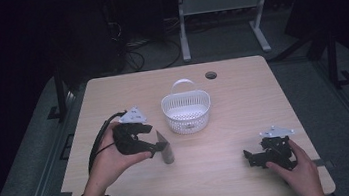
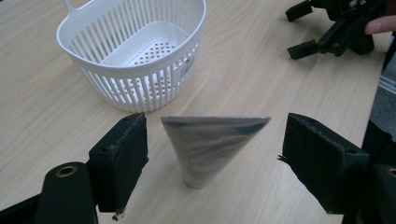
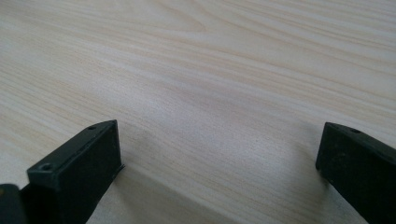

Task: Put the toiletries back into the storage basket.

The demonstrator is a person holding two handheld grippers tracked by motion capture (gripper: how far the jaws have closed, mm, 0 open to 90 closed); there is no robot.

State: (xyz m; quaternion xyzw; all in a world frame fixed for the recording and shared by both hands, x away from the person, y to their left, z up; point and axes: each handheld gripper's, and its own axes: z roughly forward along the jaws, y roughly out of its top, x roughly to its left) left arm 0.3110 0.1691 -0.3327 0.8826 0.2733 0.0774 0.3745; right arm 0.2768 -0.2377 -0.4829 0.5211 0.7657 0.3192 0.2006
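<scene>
A silver-grey squeeze tube [image 1: 167, 151] [image 2: 208, 142] stands upright on its cap on the wooden table, its flat crimped end up. My left gripper [image 1: 160, 147] [image 2: 215, 151] is open, one jaw on each side of the tube with a gap on both sides, not touching it. Just beyond the tube stands a white slatted basket [image 1: 188, 120] [image 2: 140, 88] with a handle, with nothing in it. My right gripper [image 1: 248, 158] [image 3: 219, 158] rests low over bare table at the front right, open, with nothing between its jaws. The left gripper view also catches it far off [image 2: 327, 32].
The table [image 1: 243, 99] has a round cable hole [image 1: 211, 75] near its far edge. Beyond it on the dark floor are a desk frame's white legs [image 1: 183, 31] and cables. A hand holds each gripper from the near edge.
</scene>
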